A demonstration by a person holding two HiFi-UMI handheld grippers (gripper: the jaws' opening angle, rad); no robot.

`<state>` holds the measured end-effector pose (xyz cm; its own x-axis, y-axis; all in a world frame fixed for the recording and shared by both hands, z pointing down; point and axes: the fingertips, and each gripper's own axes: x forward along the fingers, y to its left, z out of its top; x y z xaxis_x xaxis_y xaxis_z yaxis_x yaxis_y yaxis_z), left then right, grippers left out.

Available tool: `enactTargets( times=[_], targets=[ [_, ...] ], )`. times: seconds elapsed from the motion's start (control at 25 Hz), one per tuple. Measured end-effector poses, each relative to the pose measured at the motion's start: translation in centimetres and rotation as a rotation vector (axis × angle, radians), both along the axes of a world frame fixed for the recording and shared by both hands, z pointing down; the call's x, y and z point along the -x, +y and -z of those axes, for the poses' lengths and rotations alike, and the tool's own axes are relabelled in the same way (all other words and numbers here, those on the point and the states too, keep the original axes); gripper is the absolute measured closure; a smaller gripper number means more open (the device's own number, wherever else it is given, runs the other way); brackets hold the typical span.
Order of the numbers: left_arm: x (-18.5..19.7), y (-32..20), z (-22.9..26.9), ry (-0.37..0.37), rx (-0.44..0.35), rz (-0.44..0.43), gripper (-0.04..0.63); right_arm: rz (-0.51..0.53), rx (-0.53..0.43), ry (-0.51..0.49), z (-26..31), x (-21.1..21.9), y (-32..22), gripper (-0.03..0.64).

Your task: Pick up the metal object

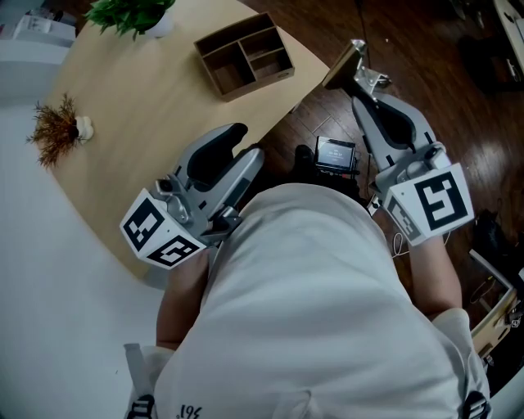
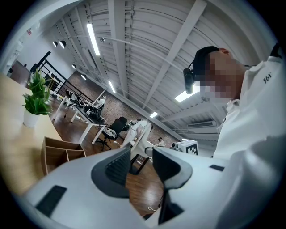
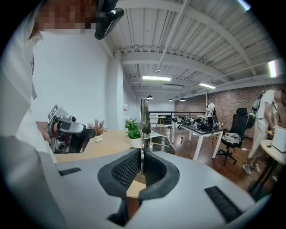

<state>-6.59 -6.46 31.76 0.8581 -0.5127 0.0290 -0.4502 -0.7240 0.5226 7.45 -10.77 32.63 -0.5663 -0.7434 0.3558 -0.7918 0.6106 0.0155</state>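
The metal object (image 3: 142,127) stood upright in the right claw (image 3: 142,163), a thin flat strip seen edge-on in the right gripper view, with a shiny curved piece and a small bolt on its far side. The two black ribbed pads were closed tight against its flat faces. In the head view it sat at about 1 o'clock, raised off every surface and hanging over the dark plank floor (image 1: 409,41), just outside the tabletop's (image 1: 164,106) rim.

The left claw (image 2: 139,162) was at 8 o'clock in the head view. Its jaws stood apart with nothing between them (only floor showed through the gap), and its grey shell lay over the tabletop's near edge.

The tabletop was pale, smooth wood with a rounded outline. Its edge ran diagonally from 12 o'clock down to 8 o'clock, and most of its surface was bare. A brown wooden organiser (image 1: 246,53), boxy with open compartments, lay at 12 o'clock close to that edge. A leafy green plant (image 1: 131,12) in a white pot stood at 11 o'clock. A dried rust-coloured sprig (image 1: 56,129) in a small white vase stood at 9 o'clock, well apart from both. The person's white shirt (image 1: 311,303) filled the lower half of the head view.
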Motion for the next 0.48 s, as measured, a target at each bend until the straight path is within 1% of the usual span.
enactTargets(
  times=[0.48],
  targets=[
    [-0.21, 0.02, 0.07, 0.003, 0.007, -0.006, 0.446, 0.011, 0.004, 0.009, 0.14, 0.21, -0.05, 0.612]
  ],
)
